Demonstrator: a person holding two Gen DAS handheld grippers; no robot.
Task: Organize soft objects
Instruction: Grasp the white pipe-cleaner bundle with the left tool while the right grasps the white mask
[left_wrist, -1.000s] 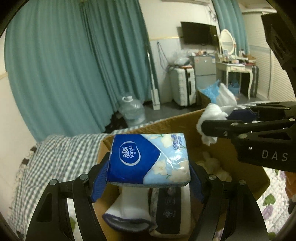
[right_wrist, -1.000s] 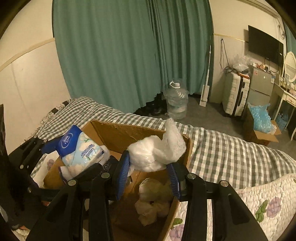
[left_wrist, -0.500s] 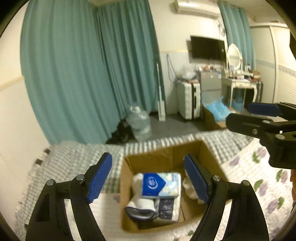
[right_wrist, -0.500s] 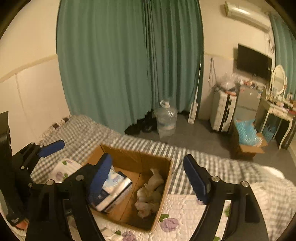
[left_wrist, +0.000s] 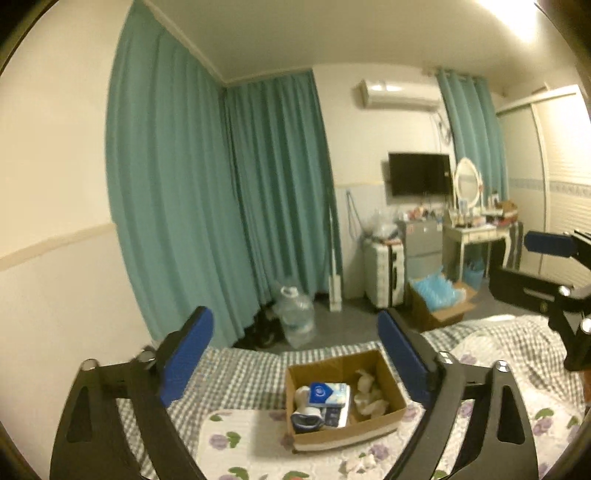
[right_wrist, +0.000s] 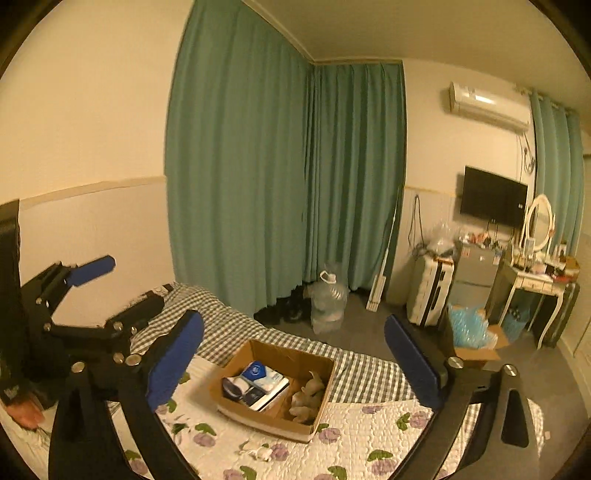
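Observation:
An open cardboard box (left_wrist: 392, 376) (right_wrist: 325, 386) sits on the bed. Its left side holds a blue and white tissue pack (left_wrist: 328, 393) (right_wrist: 260, 373), rolled socks and dark packs. Its right side holds white fluffy pieces (left_wrist: 367, 391) (right_wrist: 308, 397). My left gripper (left_wrist: 295, 360) is open and empty, high above and behind the box; it also shows in the right wrist view (right_wrist: 122, 291). My right gripper (right_wrist: 295, 363) is open and empty, equally far back; it also shows in the left wrist view (left_wrist: 532, 264). A small white scrap (right_wrist: 256, 450) lies on the quilt in front of the box.
The bed has a floral quilt (right_wrist: 369, 443) over a checked sheet (left_wrist: 236, 373). Beyond it are teal curtains (right_wrist: 280, 184), a water jug (right_wrist: 328, 306), a suitcase (left_wrist: 386, 273), a box of blue bags (left_wrist: 439, 302) and a dressing table (left_wrist: 480, 236).
Both grippers let go: the tissue pack and white fluff dropped into the box. Both then pulled up and back, so the box looks small and far below.

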